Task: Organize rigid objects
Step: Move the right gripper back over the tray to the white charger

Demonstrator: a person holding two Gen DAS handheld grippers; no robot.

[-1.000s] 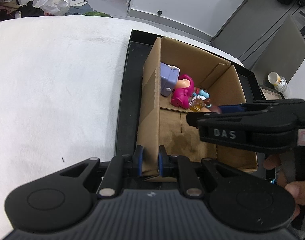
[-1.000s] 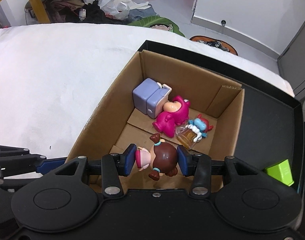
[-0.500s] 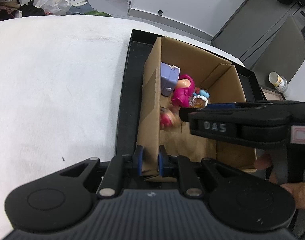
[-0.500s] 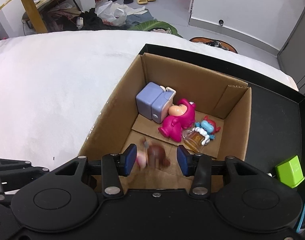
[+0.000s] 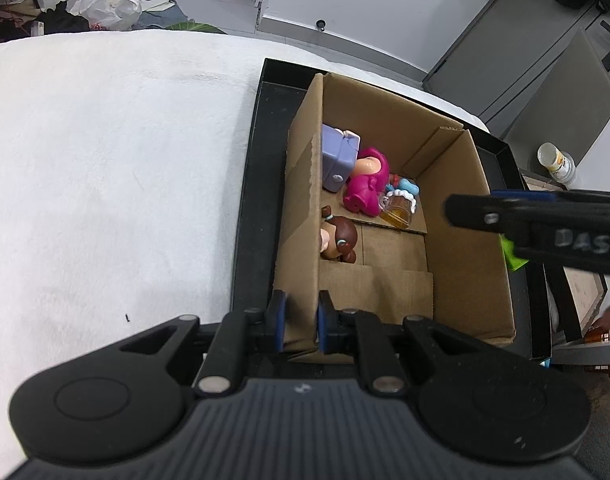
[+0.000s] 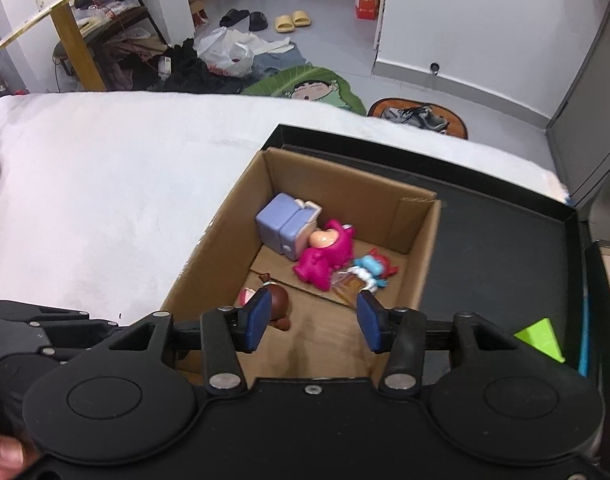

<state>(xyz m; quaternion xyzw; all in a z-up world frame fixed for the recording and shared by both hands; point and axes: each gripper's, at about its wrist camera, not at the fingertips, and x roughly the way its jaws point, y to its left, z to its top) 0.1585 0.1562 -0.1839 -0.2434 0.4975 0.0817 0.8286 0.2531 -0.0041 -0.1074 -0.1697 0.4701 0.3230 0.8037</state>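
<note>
A cardboard box [image 5: 461,240] [image 6: 409,196] stands in a black tray [image 5: 253,184] [image 6: 505,240]. Inside lie a brown-haired doll [image 5: 339,238] [image 6: 279,300], a pink figure [image 5: 365,186] [image 6: 325,256], a purple block toy [image 5: 337,158] [image 6: 285,226] and a blue figure with a clear mug [image 5: 399,204] [image 6: 365,274]. My left gripper [image 5: 298,320] is shut on the box's near-left wall. My right gripper [image 6: 311,320] is open and empty above the box's near edge; it also shows at the right in the left wrist view [image 5: 545,220].
A green block [image 6: 541,338] [image 5: 511,252] lies in the tray right of the box. White bedding [image 5: 105,180] [image 6: 105,184] spreads to the left. The floor beyond holds bags, slippers and a mat. A bottle [image 5: 555,162] stands at the far right.
My right gripper opened and let go of the brown-haired doll, which dropped into the box by its left wall. The right gripper then rose and pulled back. The left gripper kept its hold.
</note>
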